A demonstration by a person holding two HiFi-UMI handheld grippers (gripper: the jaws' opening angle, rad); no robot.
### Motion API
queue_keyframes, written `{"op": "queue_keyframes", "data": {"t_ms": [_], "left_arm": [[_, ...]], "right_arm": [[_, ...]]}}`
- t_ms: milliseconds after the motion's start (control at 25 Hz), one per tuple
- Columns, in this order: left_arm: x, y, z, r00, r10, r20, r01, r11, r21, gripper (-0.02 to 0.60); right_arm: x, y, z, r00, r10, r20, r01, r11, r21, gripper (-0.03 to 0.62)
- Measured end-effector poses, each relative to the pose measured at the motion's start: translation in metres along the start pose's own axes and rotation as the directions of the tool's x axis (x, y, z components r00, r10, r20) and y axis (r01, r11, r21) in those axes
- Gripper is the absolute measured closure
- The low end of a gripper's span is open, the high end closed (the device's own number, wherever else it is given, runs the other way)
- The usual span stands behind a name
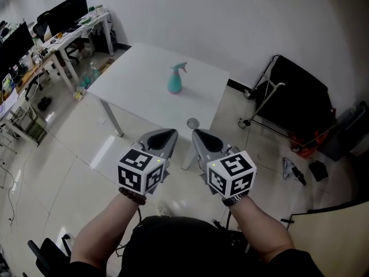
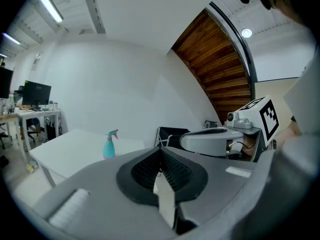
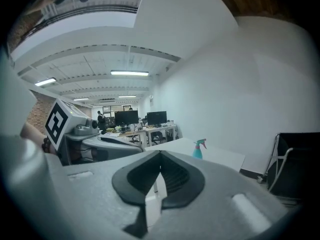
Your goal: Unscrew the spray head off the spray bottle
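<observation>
**Two closed grippers are facing a bottle nobody is touching yet**

Two tools are sitting side by side in front of the person, well short of the work. The left gripper (image 1: 170, 133) and the right gripper (image 1: 198, 133) are both pointing toward the white table (image 1: 138, 88). Each one's own view is showing its jaws pressed together with nothing between them. That fits the moment, since there is nothing within reach to hold.

The spray bottle (image 1: 174, 82) is standing upright and alone on the table, toward its far side, well apart from both grippers. Its teal body is carrying the spray head (image 1: 180, 67), which is sitting fully on the neck, so the unscrewing is looking not yet begun. Standing clear of the edges, it is probably leaving room for a tool to come in on either side.

The pairing is likely deliberate: one gripper would be steadying the body while the other is turning the head. Both will be needing to open first. Desks (image 1: 60, 30) are standing off to the left, away from the task.
</observation>
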State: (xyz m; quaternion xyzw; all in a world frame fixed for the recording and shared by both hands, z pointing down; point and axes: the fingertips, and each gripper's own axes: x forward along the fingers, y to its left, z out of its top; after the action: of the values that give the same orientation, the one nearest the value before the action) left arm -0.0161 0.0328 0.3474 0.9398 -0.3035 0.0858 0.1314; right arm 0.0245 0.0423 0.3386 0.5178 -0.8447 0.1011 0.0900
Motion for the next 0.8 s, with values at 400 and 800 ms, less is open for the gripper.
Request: {"op": "queue_keyframes", "data": {"t_ms": [400, 800], "left_arm": [[0.016, 0.062, 0.013, 1.000, -0.017, 0.001, 0.017, 1.000, -0.017, 0.565], [0.054, 0.092, 0.012, 1.000, 0.020, -0.023, -0.021, 0.999, -0.039, 0.565]], "right_arm": [[0.065, -0.003, 0.018, 0.999, -0.014, -0.034, 0.014, 1.000, -0.021, 0.605], [0.101, -0.038, 0.016, 0.998, 0.020, -0.056, -0.021, 1.000, -0.007, 0.605]]}}
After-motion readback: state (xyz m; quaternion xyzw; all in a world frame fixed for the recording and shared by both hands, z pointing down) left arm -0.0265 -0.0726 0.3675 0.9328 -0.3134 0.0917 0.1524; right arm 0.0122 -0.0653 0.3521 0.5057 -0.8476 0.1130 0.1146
